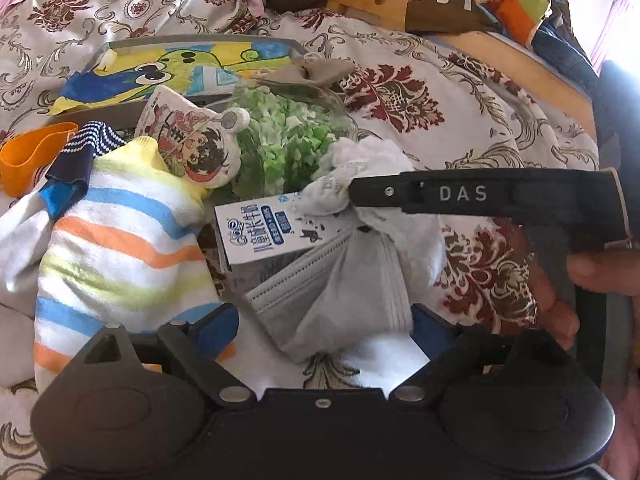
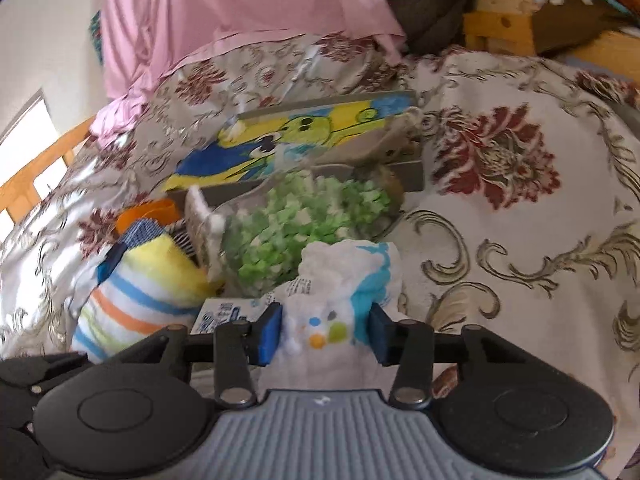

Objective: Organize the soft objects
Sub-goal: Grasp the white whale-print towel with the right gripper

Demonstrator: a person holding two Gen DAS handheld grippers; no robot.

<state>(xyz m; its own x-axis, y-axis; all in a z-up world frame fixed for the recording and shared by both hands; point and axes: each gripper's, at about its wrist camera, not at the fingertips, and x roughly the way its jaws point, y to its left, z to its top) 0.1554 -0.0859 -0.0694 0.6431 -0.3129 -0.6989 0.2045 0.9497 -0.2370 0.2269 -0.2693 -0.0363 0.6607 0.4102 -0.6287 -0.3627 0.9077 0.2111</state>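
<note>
Floral bedding point(image 1: 420, 92) covers the bed that carries everything, with a pink sheet point(image 2: 240, 12) bunched at its far edge. Toward the bed's left side lie an orange band point(image 1: 24, 156), a navy striped sock point(image 1: 84, 148) and a fat striped sock point(image 1: 116, 236) in yellow, blue and orange bands; this roll is touching a small cartoon-print pouch point(image 1: 192, 140) behind it. Further back sits a flat grey tray point(image 1: 192, 44) lined with a yellow and blue cartoon cloth. Near the middle, a clear bag of green foam bits point(image 1: 288, 136) leans against a milk carton point(image 1: 260, 228), and a grey sock point(image 1: 340, 292) lies across the carton's lower edge. The left tool point(image 1: 324, 328) hangs released over that grey sock, its blue pads wide apart and touching nothing that I can make out. To the right, the right tool point(image 2: 326, 334) is clenched on a white sock point(image 2: 340, 280) with coloured dots and a blue patch, which is bunched between the pads just beside the carton and the bag. The risk lies in that crowding: the white sock appears to overlap the carton and the grey sock, so pulling it away could drag either along or tip the carton. The grip also looks shallow, on bunched fabric, so the sock could slip out mid-carry.
</note>
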